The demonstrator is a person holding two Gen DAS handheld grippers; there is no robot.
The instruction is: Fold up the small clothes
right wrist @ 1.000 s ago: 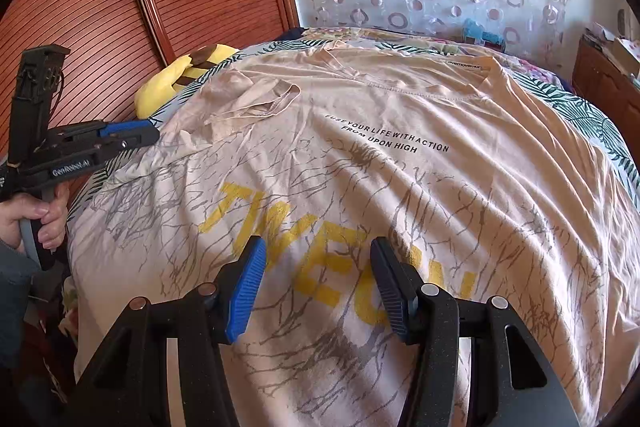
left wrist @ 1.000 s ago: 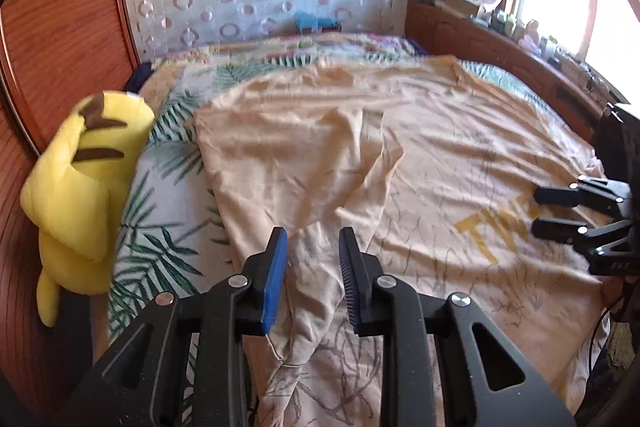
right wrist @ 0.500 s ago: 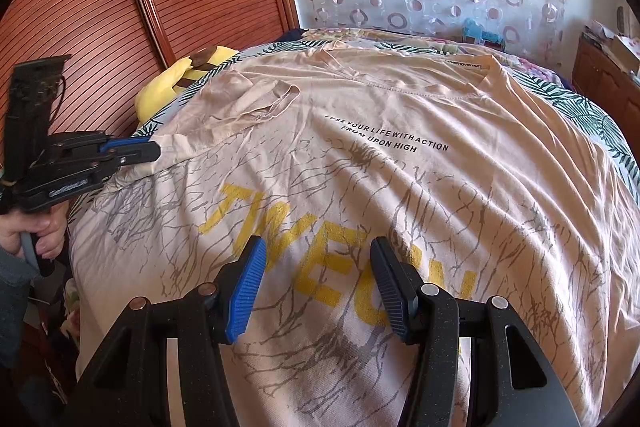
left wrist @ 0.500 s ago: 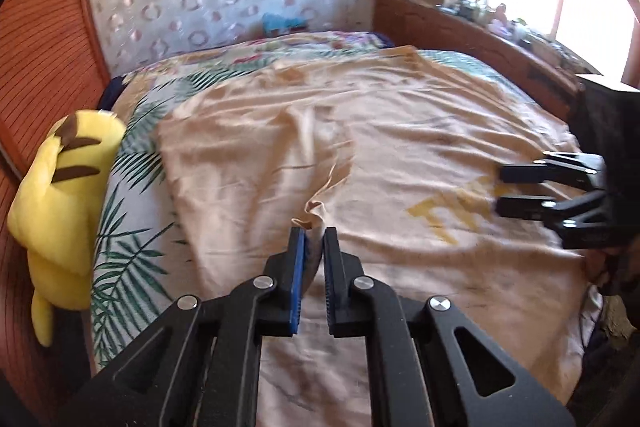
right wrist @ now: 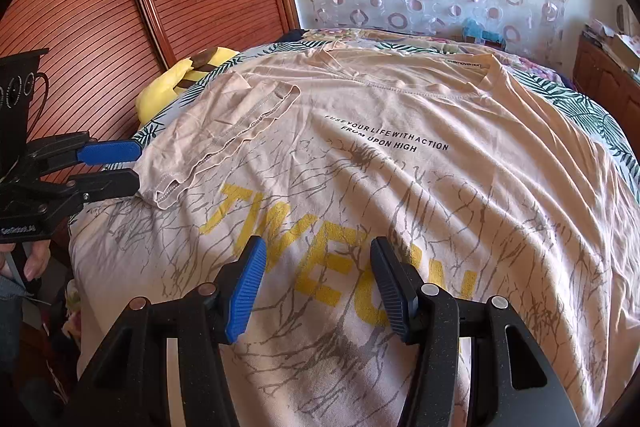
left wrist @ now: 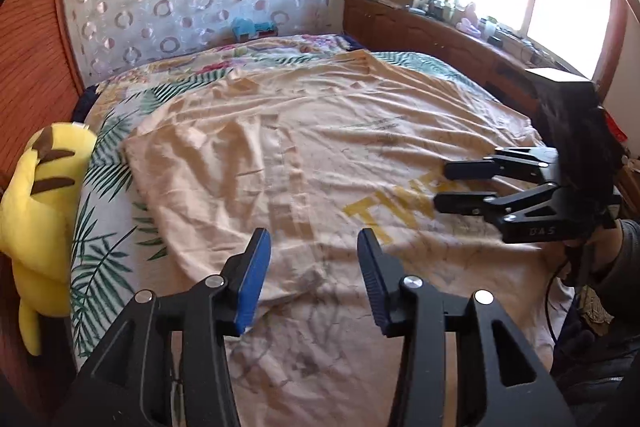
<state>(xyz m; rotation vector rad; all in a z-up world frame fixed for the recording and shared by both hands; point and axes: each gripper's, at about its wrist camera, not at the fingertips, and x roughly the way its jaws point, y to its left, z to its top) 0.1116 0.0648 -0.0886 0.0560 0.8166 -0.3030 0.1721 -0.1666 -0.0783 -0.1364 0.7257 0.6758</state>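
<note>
A peach T-shirt [right wrist: 400,167] with yellow letters and grey branch print lies spread face up over the bed. Its sleeve [right wrist: 232,131] is folded inward and rests flat on the shirt's body. My left gripper [left wrist: 314,267] hovers just above the shirt [left wrist: 320,147] near that sleeve [left wrist: 224,179]; its jaws are opening and no cloth is between them. From the right wrist view it [right wrist: 136,167] sits at the sleeve's cuff end. My right gripper [right wrist: 318,259] stands open over the yellow print, gripping nothing, and shows at the right [left wrist: 442,187] in the left wrist view.
A yellow plush toy [left wrist: 44,211] leans at the bed's left edge against slatted wooden doors [right wrist: 120,7]. The leaf-print sheet [left wrist: 100,267] shows around the shirt. A cluttered wooden ledge [left wrist: 440,27] runs under the window. A person's hand [right wrist: 36,259] holds the left gripper.
The left gripper pinched the sleeve cloth, carried it inward over the shirt, then opened; the sleeve now lies flat. The right gripper stayed still.
</note>
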